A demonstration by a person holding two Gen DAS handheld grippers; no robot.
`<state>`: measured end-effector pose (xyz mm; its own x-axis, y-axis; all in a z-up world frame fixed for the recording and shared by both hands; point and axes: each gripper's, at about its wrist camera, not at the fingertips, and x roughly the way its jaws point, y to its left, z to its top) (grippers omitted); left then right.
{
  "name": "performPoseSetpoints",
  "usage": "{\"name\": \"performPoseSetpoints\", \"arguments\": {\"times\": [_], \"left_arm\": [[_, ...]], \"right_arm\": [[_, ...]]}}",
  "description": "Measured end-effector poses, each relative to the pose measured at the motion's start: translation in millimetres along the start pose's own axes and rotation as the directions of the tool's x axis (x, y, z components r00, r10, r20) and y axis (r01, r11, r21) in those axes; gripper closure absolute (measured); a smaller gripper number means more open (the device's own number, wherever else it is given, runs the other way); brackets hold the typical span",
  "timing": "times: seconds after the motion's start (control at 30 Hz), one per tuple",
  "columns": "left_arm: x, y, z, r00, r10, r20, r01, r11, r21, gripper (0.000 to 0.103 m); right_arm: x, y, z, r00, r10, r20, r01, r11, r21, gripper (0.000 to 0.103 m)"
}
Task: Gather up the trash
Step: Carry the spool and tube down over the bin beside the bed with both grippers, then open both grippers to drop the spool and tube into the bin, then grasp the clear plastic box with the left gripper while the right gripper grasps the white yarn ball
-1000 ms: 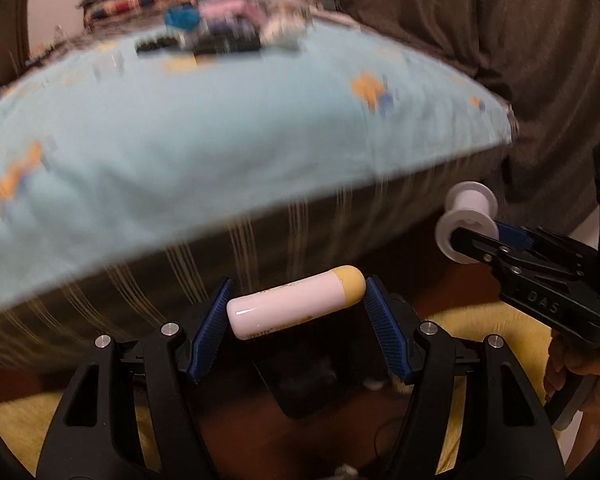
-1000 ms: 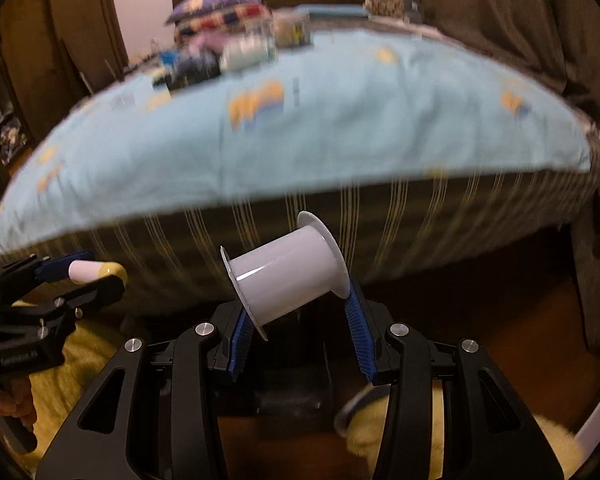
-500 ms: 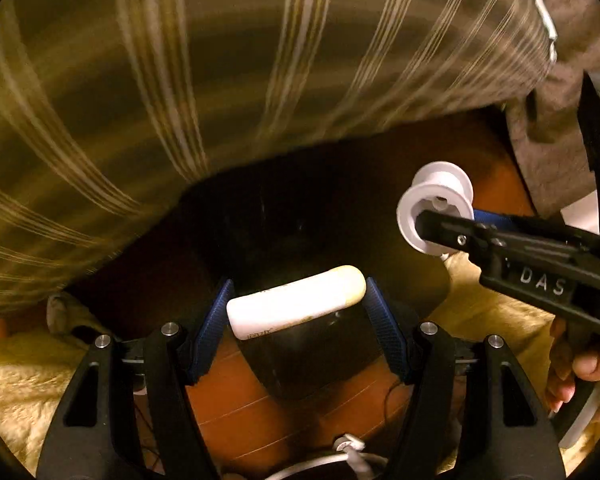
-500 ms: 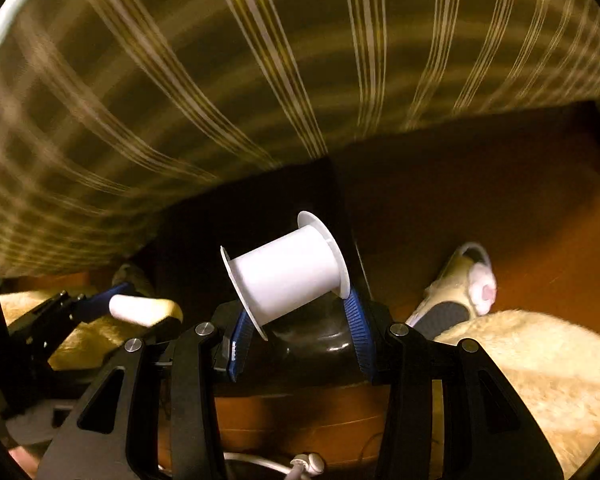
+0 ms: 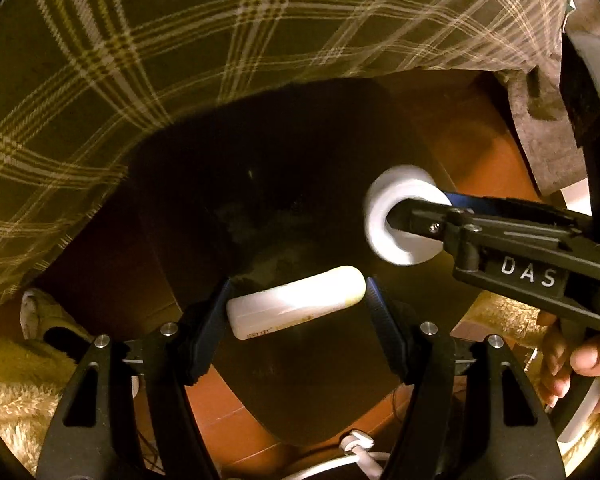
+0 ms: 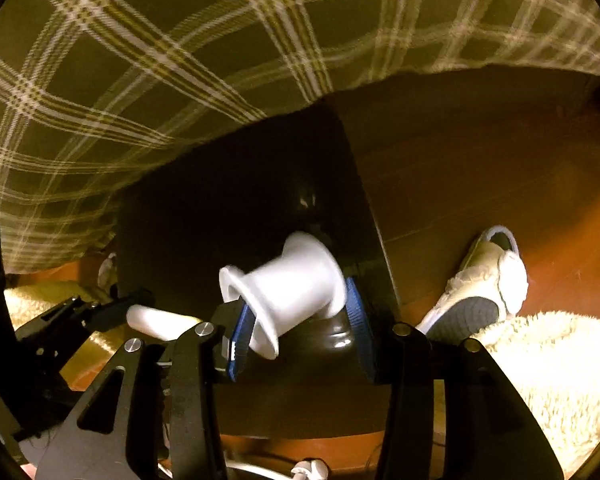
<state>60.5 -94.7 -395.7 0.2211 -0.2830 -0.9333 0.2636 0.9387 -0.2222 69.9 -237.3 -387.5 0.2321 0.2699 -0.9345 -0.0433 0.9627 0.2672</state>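
Observation:
My left gripper (image 5: 296,296) is shut on a white tube with a yellow cap (image 5: 296,306), held crosswise over the mouth of a black bin (image 5: 300,400). My right gripper (image 6: 296,300) holds a white spool (image 6: 292,284) over the same bin (image 6: 300,408). The spool is tilted and blurred, its flange lying across the left pad and its other end against the right pad. In the left wrist view the right gripper (image 5: 420,208) and spool (image 5: 400,220) hang at the right. The right wrist view shows the left gripper (image 6: 132,312) and tube (image 6: 160,322) at lower left.
A plaid bedspread (image 5: 140,60) hangs down just behind the bin. A slipper (image 6: 484,280) and a furry cream rug (image 6: 540,360) lie on the wooden floor (image 6: 500,200) to the right. A white cable (image 5: 356,444) runs near the bin's front. A hand (image 5: 588,356) grips the right tool.
Both grippers have dropped from bed height to just over the bin and now point steeply down. The spool has tipped over between the right pads.

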Motion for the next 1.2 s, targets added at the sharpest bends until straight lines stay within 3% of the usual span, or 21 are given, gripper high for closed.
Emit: {"name": "performPoseSetpoints", "arguments": {"times": [0.1,0.23,0.43,0.5,0.67,0.77,0.83,0.93,1.1,1.2], "left_arm": [[-7,6,-4,1.000,0.002,0.008,-0.002,1.000,-0.006,0.037],[-23,12,-1,0.999,0.007,0.051,-0.005,1.000,-0.029,0.025],[-52,12,1,0.996,0.025,0.084,-0.020,0.998,-0.053,0.021],[-71,13,3,0.994,0.045,0.103,-0.038,0.997,-0.072,0.021],[-138,13,12,0.977,0.080,0.196,-0.064,0.994,-0.083,0.020],[-186,8,19,0.955,0.102,0.278,-0.086,0.994,-0.068,0.014],[-220,6,26,0.929,0.129,0.346,-0.114,0.991,-0.063,0.009],[-255,14,39,0.894,0.164,0.417,-0.140,0.986,-0.089,0.008],[-289,37,67,0.845,0.240,0.477,-0.196,0.970,-0.141,0.008],[-295,54,88,0.827,0.279,0.488,-0.223,0.960,-0.169,0.008]], "right_arm": [[-5,0,1,1.000,-0.003,0.017,0.004,1.000,-0.002,0.053],[-19,-1,5,0.998,-0.002,0.058,0.002,1.000,0.000,0.051],[-64,-2,7,0.987,-0.013,0.162,0.011,1.000,0.014,0.049],[-83,0,8,0.978,-0.026,0.209,0.025,1.000,0.007,0.049],[-157,9,13,0.926,-0.070,0.372,0.079,0.997,-0.008,0.047],[-202,17,20,0.880,-0.074,0.470,0.089,0.996,-0.010,0.039],[-231,26,28,0.842,-0.073,0.534,0.102,0.994,-0.025,0.037],[-257,41,44,0.811,-0.040,0.583,0.091,0.994,-0.059,0.032],[-269,65,82,0.804,0.005,0.595,0.076,0.991,-0.112,0.030],[-264,81,109,0.807,0.015,0.591,0.083,0.987,-0.139,0.028]]}}
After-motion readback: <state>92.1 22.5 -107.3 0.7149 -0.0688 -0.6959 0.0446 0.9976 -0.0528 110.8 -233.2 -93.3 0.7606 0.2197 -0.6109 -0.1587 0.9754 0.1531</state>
